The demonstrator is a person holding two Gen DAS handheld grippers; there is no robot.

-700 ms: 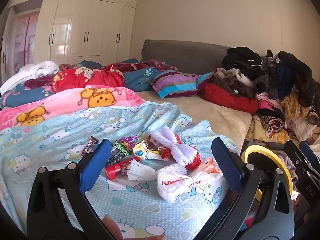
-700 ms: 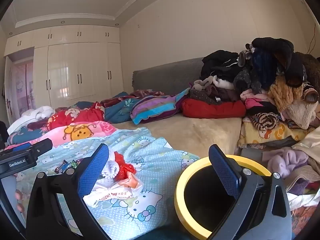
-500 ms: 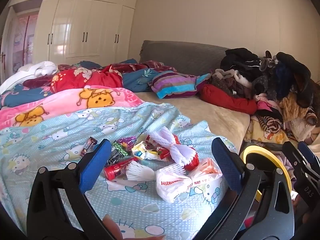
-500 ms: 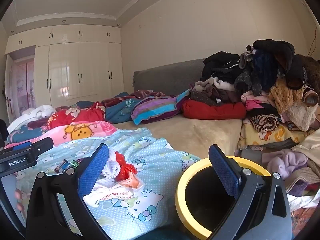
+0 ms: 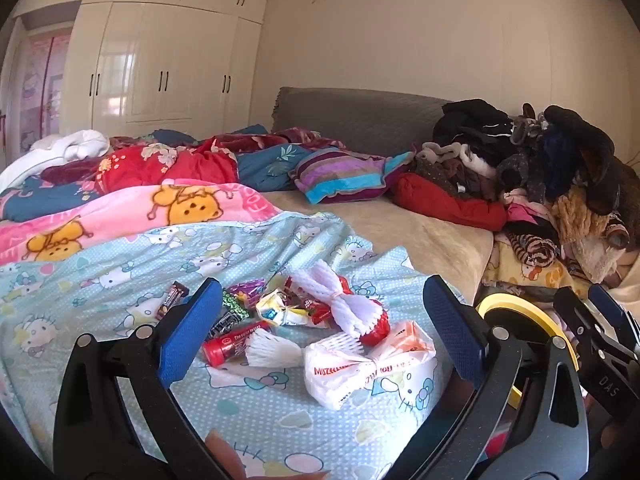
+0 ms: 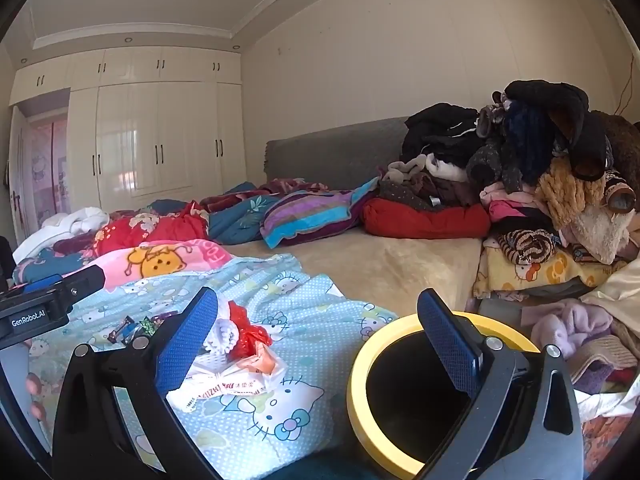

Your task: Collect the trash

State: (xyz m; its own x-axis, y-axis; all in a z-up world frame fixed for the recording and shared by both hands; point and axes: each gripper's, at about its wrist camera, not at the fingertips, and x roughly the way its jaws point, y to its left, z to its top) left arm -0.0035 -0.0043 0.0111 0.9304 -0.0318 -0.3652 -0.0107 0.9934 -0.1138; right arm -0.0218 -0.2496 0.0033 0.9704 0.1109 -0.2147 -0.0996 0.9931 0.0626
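Note:
A heap of trash lies on the light blue cartoon-cat blanket (image 5: 100,276): a white plastic bag with red print (image 5: 368,364), white foam fruit nets (image 5: 344,304), a red tube wrapper (image 5: 230,346) and several small candy wrappers (image 5: 240,300). My left gripper (image 5: 320,344) hovers over the heap, open and empty. My right gripper (image 6: 320,344) is open too, with the white bag (image 6: 224,380) by its left finger and a yellow-rimmed black bin (image 6: 400,396) under its right finger. That bin (image 5: 516,312) also shows at the left wrist view's right edge.
A pink cartoon blanket (image 5: 132,216), red and blue quilts and a striped pillow (image 5: 344,176) cover the bed behind. A tall pile of clothes (image 6: 532,184) stands at the right. The other gripper's body (image 6: 44,312) shows at the left edge. White wardrobes (image 6: 152,140) line the far wall.
Both views have shifted very slightly; the grippers have stayed open and nothing on the blanket has moved.

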